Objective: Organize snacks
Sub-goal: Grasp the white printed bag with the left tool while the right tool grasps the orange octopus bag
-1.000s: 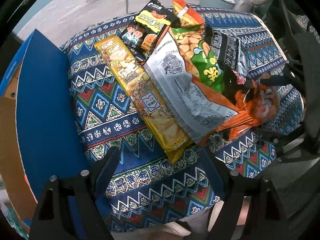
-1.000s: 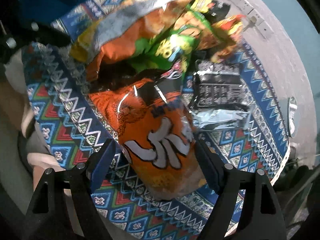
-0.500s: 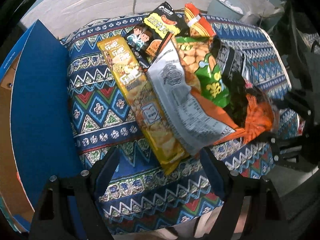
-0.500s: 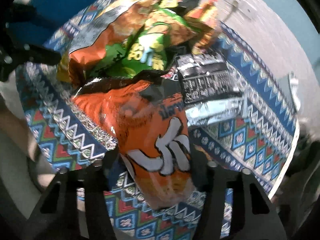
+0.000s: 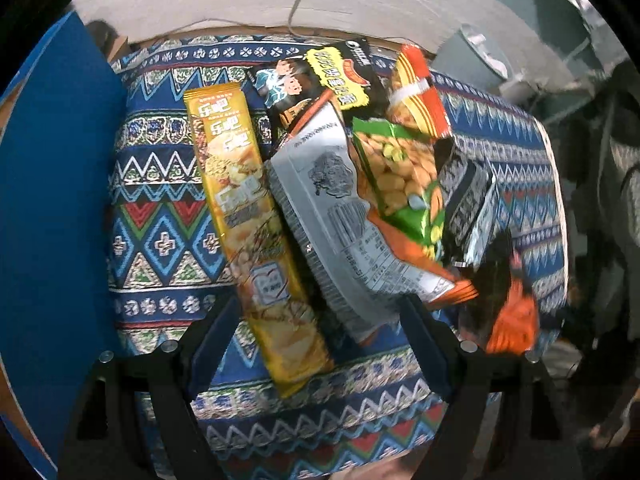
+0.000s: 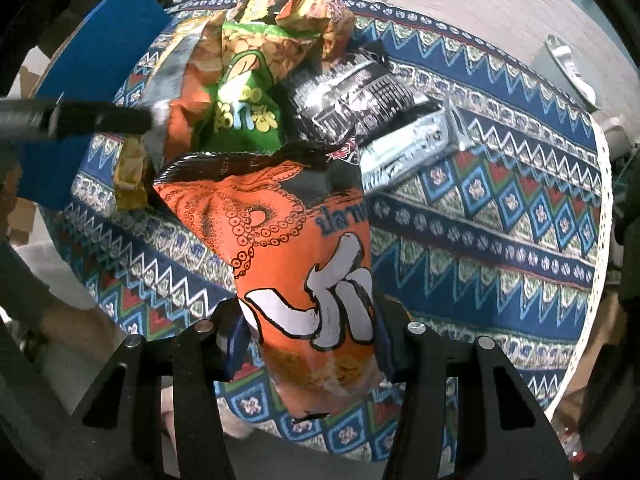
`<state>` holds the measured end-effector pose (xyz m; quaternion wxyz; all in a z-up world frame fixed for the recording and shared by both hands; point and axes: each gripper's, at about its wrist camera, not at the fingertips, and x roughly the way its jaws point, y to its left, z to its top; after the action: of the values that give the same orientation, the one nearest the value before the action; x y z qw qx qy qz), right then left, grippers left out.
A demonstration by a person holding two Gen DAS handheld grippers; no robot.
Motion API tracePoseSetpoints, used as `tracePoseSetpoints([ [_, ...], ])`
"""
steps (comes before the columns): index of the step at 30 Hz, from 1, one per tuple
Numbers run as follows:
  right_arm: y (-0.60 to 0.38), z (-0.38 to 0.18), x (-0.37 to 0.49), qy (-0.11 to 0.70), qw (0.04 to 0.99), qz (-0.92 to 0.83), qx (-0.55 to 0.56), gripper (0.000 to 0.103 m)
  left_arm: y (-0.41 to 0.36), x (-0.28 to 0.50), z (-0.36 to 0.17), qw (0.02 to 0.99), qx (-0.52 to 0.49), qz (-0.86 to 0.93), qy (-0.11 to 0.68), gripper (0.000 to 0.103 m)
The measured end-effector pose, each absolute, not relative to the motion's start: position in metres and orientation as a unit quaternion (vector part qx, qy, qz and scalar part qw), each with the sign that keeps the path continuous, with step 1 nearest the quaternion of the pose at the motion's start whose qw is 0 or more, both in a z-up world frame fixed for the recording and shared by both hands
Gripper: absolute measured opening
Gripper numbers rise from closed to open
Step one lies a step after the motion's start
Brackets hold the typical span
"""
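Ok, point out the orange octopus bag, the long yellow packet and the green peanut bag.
orange octopus bag (image 6: 296, 264), right wrist view, printed front.
long yellow packet (image 5: 244, 216), left wrist view, middle of its front.
green peanut bag (image 5: 400, 176), left wrist view, peanut picture.
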<state>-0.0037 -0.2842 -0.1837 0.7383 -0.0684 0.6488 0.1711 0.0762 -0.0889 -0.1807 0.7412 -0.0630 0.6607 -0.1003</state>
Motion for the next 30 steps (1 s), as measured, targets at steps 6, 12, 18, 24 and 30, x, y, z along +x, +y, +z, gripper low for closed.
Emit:
tracePoseSetpoints([
  [6, -0.317, -0.173, -0.029, 0.648, 0.746, 0.148, -0.034, 0.05, -0.091, 0.091, -0.178, 0.751, -0.079, -0.078, 0.651, 0.088],
  [12, -0.341, -0.17, -0.021, 0.642, 0.755, 0.132, 0.011, 0.051, -0.097, 0.102, -0.188, 0.751, -0.081, -0.065, 0.652, 0.088],
  [18, -0.337, -0.163, -0.005, 0.633, 0.762, 0.136, 0.016, 0.051, -0.101, 0.11, -0.196, 0.755, -0.114, -0.068, 0.642, 0.088],
  [24, -0.331, -0.167, 0.002, 0.634, 0.762, 0.134, 0.018, 0.051, -0.114, 0.106, -0.198, 0.755, -0.133, -0.09, 0.635, 0.084],
  [30, -0.326, -0.177, 0.006, 0.638, 0.759, 0.127, 0.022, 0.051, -0.121, 0.099, -0.207, 0.747, -0.121, -0.104, 0.646, 0.036],
])
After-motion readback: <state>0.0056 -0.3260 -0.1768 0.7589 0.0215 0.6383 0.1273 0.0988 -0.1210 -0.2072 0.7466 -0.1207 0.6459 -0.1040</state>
